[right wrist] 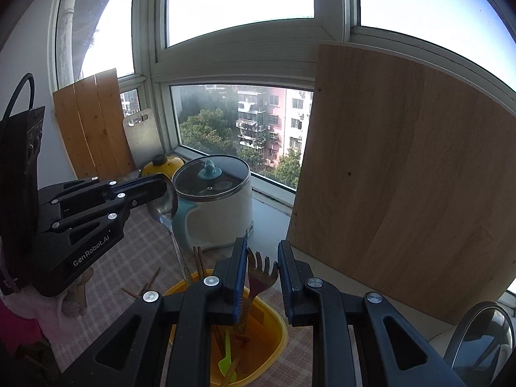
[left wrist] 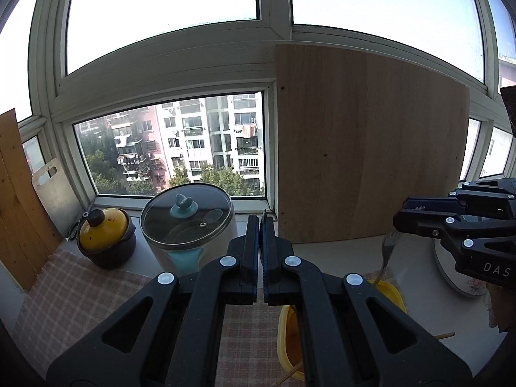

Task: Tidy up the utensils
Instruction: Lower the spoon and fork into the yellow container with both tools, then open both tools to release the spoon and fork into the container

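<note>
L hand-held gripper [left wrist: 260, 225] shut, empty; R hand-held gripper [right wrist: 262, 258] ajar, fork [right wrist: 262, 272] between, grip unclear; ladle [right wrist: 163, 204] only R view.

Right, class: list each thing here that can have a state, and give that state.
Left claw: shut, empty.
Right claw: open, fork head showing between its fingers.
White pot: glass lid on.
Yellow pot: lid on.
Bin: uncovered, utensils inside.
Ladle: upright, bowl up.
Fork: standing in bin, tines up.
Board: leaning against window.
</note>
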Demonstrator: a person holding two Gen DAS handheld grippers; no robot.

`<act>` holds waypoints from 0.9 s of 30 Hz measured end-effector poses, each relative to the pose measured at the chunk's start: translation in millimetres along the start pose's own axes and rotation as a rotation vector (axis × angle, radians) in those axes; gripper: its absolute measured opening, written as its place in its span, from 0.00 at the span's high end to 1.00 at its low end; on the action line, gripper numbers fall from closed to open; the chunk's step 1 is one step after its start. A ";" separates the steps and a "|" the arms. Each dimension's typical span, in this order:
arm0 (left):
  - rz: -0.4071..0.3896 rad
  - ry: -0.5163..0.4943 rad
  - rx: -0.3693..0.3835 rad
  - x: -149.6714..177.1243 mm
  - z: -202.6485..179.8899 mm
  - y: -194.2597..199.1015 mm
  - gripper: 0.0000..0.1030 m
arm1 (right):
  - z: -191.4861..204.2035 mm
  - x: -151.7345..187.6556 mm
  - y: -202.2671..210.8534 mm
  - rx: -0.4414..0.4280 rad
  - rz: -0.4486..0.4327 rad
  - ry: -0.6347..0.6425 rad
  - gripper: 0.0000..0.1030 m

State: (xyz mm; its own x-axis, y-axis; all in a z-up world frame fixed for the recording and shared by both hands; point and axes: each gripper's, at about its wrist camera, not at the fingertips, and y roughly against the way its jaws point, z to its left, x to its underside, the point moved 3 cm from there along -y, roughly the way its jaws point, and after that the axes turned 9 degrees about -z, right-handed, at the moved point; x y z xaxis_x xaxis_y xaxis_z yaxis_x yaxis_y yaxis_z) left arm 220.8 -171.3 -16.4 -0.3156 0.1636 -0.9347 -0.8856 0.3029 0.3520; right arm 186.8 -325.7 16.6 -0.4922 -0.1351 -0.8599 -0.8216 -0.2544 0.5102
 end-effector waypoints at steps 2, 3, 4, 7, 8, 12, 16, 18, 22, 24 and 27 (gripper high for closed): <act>0.013 -0.008 -0.006 3.4 0.5 -5.3 1.00 | -2.4 2.1 -6.6 -0.003 0.016 -0.008 0.82; 0.020 -0.011 -0.008 4.8 1.3 -7.7 1.00 | -3.8 2.3 -10.3 -0.005 0.023 -0.012 0.82; 0.025 -0.013 -0.010 6.2 1.5 -9.4 1.00 | -4.9 3.5 -13.5 -0.004 0.032 -0.016 0.82; 0.037 -0.023 -0.016 10.2 0.6 -13.4 1.00 | -7.9 6.8 -21.3 -0.006 0.046 -0.023 0.82; 0.041 -0.023 -0.016 11.5 0.5 -14.5 1.00 | -8.9 8.6 -23.2 -0.008 0.050 -0.026 0.82; 0.066 -0.023 -0.006 17.0 -0.2 -17.1 1.00 | -12.2 13.5 -29.0 -0.012 0.067 -0.044 0.82; 0.076 -0.017 -0.001 19.2 -0.2 -17.8 1.00 | -14.4 17.5 -33.2 -0.003 0.083 -0.050 0.82; 0.081 -0.007 0.004 19.7 0.1 -17.6 1.00 | -14.4 19.4 -34.2 0.001 0.091 -0.051 0.82; 0.087 0.005 0.014 20.4 0.3 -16.6 1.00 | -14.2 21.6 -33.2 0.003 0.094 -0.051 0.82; 0.090 0.008 0.016 20.3 0.1 -15.8 1.00 | -14.3 20.1 -30.7 0.008 0.086 -0.053 0.82; 0.093 0.020 0.023 19.7 0.7 -14.1 0.99 | -13.7 17.7 -29.4 0.010 0.081 -0.047 0.77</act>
State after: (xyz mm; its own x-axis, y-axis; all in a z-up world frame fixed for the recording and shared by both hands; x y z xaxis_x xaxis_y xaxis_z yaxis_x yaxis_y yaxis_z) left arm 227.3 -171.7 -39.7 -0.4034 0.1731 -0.8985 -0.8442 0.3083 0.4385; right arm 206.1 -333.7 -13.7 -0.5702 -0.1093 -0.8142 -0.7812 -0.2345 0.5785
